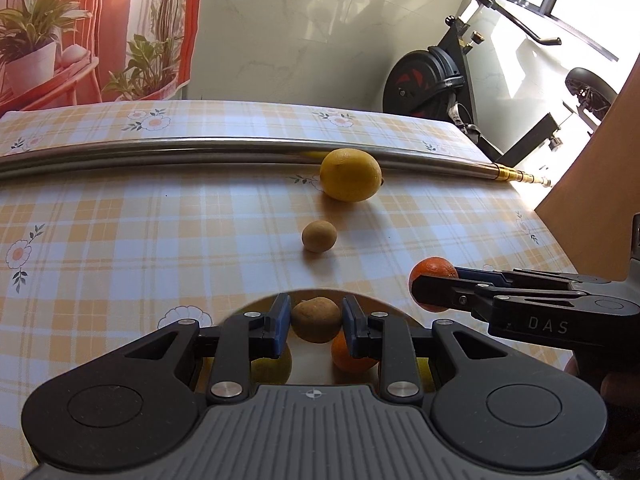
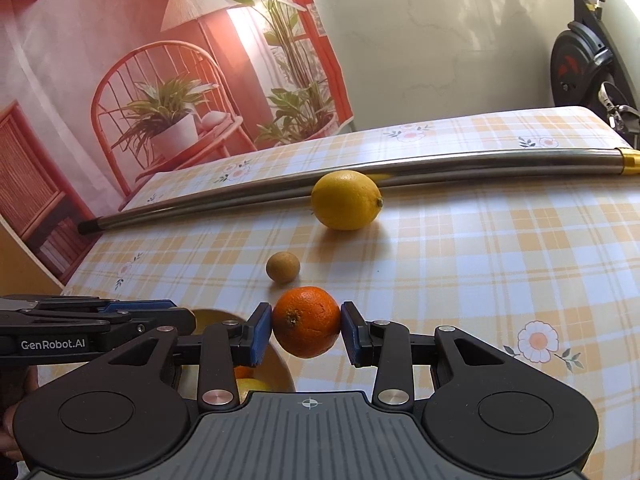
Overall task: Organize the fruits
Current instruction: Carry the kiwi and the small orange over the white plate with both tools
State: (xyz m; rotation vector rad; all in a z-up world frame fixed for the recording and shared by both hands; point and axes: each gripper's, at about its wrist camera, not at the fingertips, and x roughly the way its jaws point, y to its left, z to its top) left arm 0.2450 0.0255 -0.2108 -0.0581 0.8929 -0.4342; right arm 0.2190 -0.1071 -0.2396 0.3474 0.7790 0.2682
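Observation:
My left gripper [image 1: 316,322] is over a shiny metal bowl [image 1: 260,305], with a brown kiwi [image 1: 316,320] between its blue pads; small gaps show beside the fruit. The bowl also holds an orange [image 1: 354,358] and a yellow fruit [image 1: 272,368]. My right gripper [image 2: 306,330] is shut on an orange [image 2: 306,322], held above the table just right of the bowl [image 2: 280,364]; it shows in the left wrist view [image 1: 434,284]. A lemon [image 1: 351,175] [image 2: 346,200] and a second kiwi [image 1: 319,237] [image 2: 282,267] lie on the checked tablecloth beyond.
A long steel pole [image 1: 200,152] [image 2: 360,184] lies across the table behind the lemon. An exercise bike [image 1: 432,80] stands beyond the table's far right corner. A brown board [image 1: 600,160] stands at the right edge. The left gripper [image 2: 100,320] sits left of my right one.

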